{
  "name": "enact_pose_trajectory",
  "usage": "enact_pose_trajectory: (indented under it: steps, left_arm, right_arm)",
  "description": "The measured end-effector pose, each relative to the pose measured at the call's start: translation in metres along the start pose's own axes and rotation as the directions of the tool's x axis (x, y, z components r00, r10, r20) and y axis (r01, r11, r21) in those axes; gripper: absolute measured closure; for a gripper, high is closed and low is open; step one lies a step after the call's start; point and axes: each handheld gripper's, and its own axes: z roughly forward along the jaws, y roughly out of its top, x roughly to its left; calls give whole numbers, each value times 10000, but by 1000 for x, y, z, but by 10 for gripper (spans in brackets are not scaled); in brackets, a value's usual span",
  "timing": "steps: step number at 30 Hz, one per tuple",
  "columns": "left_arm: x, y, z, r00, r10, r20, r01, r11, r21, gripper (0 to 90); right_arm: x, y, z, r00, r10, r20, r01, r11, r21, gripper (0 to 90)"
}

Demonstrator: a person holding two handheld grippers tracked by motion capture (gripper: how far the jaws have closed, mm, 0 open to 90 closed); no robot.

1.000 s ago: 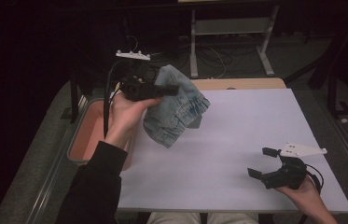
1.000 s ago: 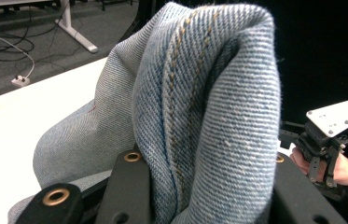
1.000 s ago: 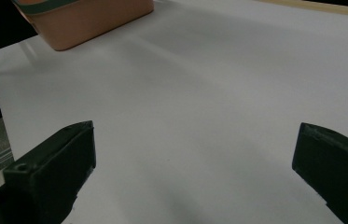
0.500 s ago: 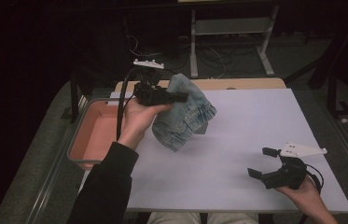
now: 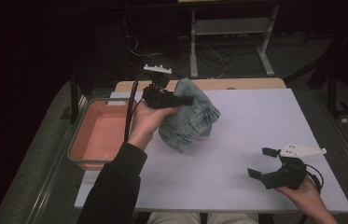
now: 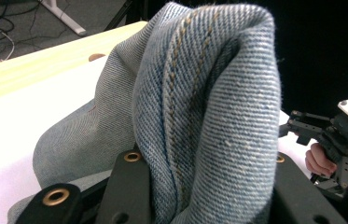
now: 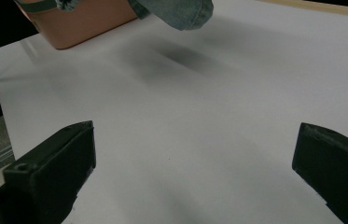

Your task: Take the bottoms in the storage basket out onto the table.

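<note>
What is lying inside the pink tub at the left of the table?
The pink tub looks empty: its bare floor shows, with nothing lying on it. The person's forearm and the left gripper, shut on the denim garment, cover its right edge.

The thing in hand is a piece of pale blue denim (image 5: pixel 188 116), bunched into thick folds with a tan stitched seam running up one fold. It hangs crumpled above the far left part of the white worktop (image 5: pixel 237 135), its lower edge gathered and frilled.
</note>
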Motion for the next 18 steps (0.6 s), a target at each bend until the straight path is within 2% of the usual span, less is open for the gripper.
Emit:
enact_pose_trajectory:
  steps: [6, 18]
  left_arm:
    - [5, -5, 12, 9997, -225, 53, 225, 9997, -47, 672]
    - [9, -13, 33, 9994, -355, 4, 355, 9994, -52, 669]
  right_arm:
    - [0, 0, 0, 10000, -30, -3, 30, 10000, 13, 0]
    - [0, 0, 1, 10000, -73, -20, 73, 10000, 56, 0]
